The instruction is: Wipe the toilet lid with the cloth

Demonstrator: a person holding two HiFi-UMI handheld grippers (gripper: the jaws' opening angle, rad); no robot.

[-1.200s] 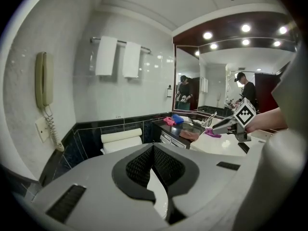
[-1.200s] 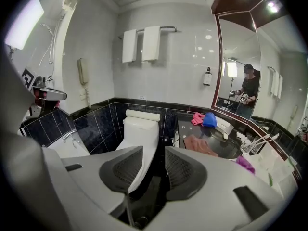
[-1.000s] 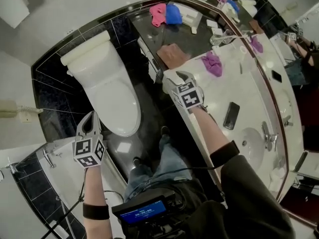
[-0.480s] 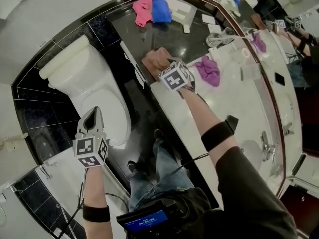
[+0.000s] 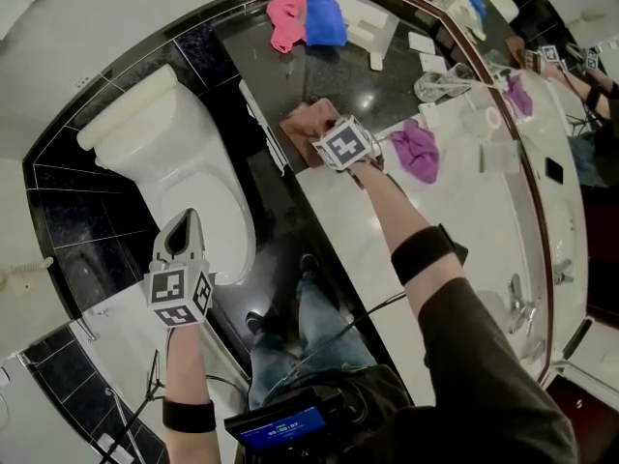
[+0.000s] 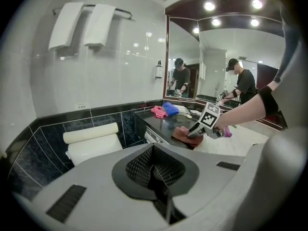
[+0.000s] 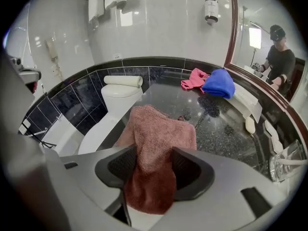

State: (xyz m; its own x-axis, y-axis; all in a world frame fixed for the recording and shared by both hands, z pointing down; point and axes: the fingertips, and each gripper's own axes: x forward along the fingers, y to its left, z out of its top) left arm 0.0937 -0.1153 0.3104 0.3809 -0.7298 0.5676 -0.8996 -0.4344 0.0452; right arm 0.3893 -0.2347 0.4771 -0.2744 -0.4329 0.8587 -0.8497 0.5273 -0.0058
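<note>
Terry-pile, dusty pink and rumpled, the cloth [image 7: 155, 148] lay at the black counter's [image 7: 219, 126] edge between the right gripper's [image 7: 153, 173] wide jaws, which had just been closing slightly without pinching it, while the left gripper's [image 6: 155, 171] jaws sat pressed together, empty, by the toilet [image 5: 193, 187].

No text can be read. The blue screen [image 5: 280, 420], on the near side of the toilet [image 5: 193, 177], shows lines too small to make out; the label on the wall dispenser [image 7: 210, 7], above and right of the toilet, is blurred.
</note>
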